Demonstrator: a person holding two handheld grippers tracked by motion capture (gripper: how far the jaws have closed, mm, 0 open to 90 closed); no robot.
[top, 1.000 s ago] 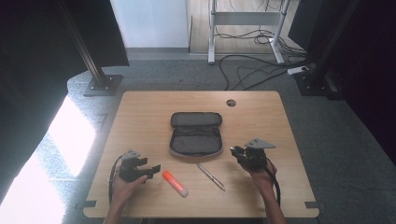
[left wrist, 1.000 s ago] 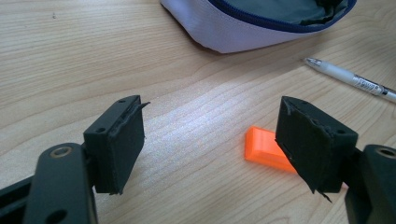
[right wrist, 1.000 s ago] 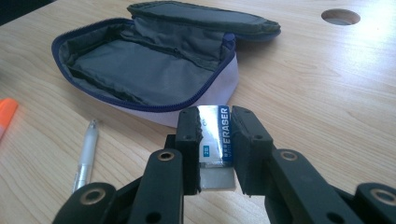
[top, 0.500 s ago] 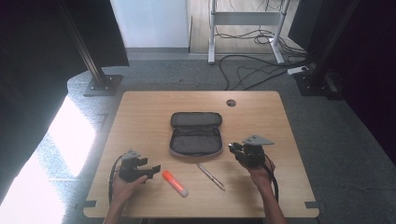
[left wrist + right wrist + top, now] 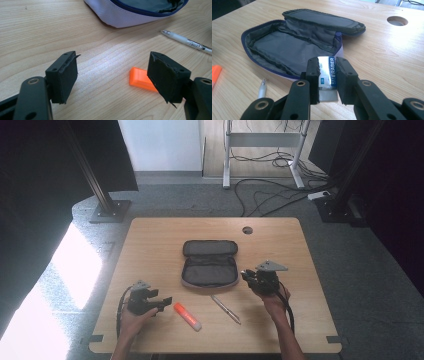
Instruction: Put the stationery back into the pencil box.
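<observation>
Nearest to the person, an orange marker (image 5: pixel 187 316) is laid flat on the wooden tabletop (image 5: pixel 150 245). A white pen (image 5: pixel 225 309) is laid just to its right, apart from it.

The left tool (image 5: pixel 161 303) is held low over the tabletop, just left of the marker. In the left gripper view, its two black jaws are spread wide and nothing is held between them. The marker's orange end (image 5: pixel 140 79) is seen close by the right-hand jaw in that view. It cannot be told if they touch. Past it, the pen (image 5: pixel 186 42) is seen, with small dark print on it that is too tiny to be read.

The right tool (image 5: pixel 248 276) is held just right of the pencil case, near its lower right corner. In the right gripper view, its jaws are pressed tight on an eraser (image 5: pixel 327 75). A blue and silver wrapper is seen on the eraser, with the word "ERASER" in white letters. A small "2B" is printed beside it. The white bare end of the eraser is seen below the wrapper.

Farther off, a grey pencil case (image 5: pixel 209 262) is laid open in the middle of the tabletop, its lid folded back. A blue zip is seen round its edge. Nothing is seen inside it. A round hole (image 5: pixel 247 230) is cut in the tabletop beyond the case.
</observation>
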